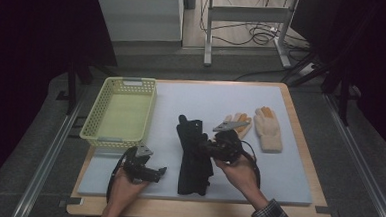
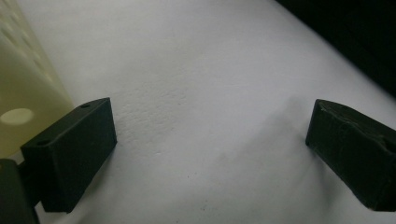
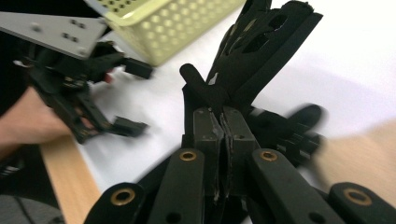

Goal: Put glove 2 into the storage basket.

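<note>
High view: the right gripper [image 1: 210,145], fingers pinching a black glove [image 1: 194,156], holds it at mid-table beside the basket [image 1: 98,132]. Only a thin edge of cloth appears caught, so a quick swing toward the basket could let the glove slip free. Left gripper [image 1: 161,171] waits nearby, fingers spread over bare mat [image 1: 278,158].

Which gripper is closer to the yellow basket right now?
Left. The left gripper sits just below the basket; the right gripper is farther right, clamped on a black glove.
</note>
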A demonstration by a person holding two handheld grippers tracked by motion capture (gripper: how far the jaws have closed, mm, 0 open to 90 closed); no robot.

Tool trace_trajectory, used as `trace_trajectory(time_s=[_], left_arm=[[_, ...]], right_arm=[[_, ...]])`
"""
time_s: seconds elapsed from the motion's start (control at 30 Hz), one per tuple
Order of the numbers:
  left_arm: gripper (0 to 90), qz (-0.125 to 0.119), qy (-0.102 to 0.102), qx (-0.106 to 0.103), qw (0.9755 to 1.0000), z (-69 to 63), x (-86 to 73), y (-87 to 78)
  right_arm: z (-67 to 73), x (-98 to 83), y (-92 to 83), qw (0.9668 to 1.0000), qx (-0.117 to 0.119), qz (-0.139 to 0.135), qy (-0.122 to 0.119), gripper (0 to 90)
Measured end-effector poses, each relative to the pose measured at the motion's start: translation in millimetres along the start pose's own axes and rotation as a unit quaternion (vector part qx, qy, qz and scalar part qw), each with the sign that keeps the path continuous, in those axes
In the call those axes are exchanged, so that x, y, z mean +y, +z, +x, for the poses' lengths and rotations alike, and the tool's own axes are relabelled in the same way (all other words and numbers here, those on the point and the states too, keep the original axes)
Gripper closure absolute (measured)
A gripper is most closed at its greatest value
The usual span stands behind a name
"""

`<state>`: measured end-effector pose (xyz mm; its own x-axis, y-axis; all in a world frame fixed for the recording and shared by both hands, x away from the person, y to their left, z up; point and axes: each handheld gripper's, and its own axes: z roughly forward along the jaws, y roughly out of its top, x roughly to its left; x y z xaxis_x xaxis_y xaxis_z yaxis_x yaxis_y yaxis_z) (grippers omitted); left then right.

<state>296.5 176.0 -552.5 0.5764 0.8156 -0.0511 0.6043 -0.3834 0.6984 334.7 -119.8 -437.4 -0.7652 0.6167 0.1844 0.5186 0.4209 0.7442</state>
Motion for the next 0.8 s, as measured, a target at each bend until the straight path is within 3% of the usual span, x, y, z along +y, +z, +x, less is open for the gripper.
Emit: trace_trajectory(time_s=[0.17, 0.23, 0.33, 0.4, 0.5, 0.53, 0.57, 0.67, 0.8], left_arm=[[2.0, 0.000, 0.000, 0.001, 1.0000, -0.1, 0.0, 0.0], [2.1, -0.001, -0.001, 0.000, 1.0000, -0.2, -0.1, 0.1], [2.1, 0.000, 0.000, 0.001, 1.0000, -0.1, 0.0, 0.1], [2.1, -0.001, 0.000, 0.001, 1.0000, -0.1, 0.0, 0.1], [2.2, -0.001, 0.000, 0.001, 1.0000, -0.1, 0.0, 0.1], [2.2, -0.001, 0.000, 0.001, 1.0000, -0.1, -0.1, 0.1], [2.2, -0.001, 0.000, 0.001, 1.0000, 0.0, -0.1, 0.1], [2.2, 0.000, -0.001, 0.001, 1.0000, -0.2, -0.1, -0.1], [2.2, 0.000, 0.000, 0.001, 1.0000, -0.1, -0.1, -0.1]], right_arm=[[-18.7, -10.6, -19.4, 0.9992, -0.040, 0.000, 0.005, 85.3], [-28.8, -19.9, -32.5, 0.9964, -0.084, 0.010, -0.002, 85.3], [-31.8, -25.4, -34.7, 0.9953, -0.095, 0.017, -0.005, 84.9], [-31.0, -26.6, -32.5, 0.9954, -0.094, 0.020, -0.004, 84.5], [-23.1, -26.4, -19.7, 0.9970, -0.074, 0.020, -0.007, 82.9], [-19.1, -25.1, -13.9, 0.9977, -0.065, 0.019, -0.007, 81.7], [-9.2, -20.7, 1.3, 0.9990, -0.038, 0.022, -0.011, 77.5], [4.8, -15.6, 21.3, 0.9994, -0.005, 0.032, -0.015, 73.0], [14.9, -7.5, 32.5, 0.9990, 0.009, 0.028, -0.034, 68.1]])
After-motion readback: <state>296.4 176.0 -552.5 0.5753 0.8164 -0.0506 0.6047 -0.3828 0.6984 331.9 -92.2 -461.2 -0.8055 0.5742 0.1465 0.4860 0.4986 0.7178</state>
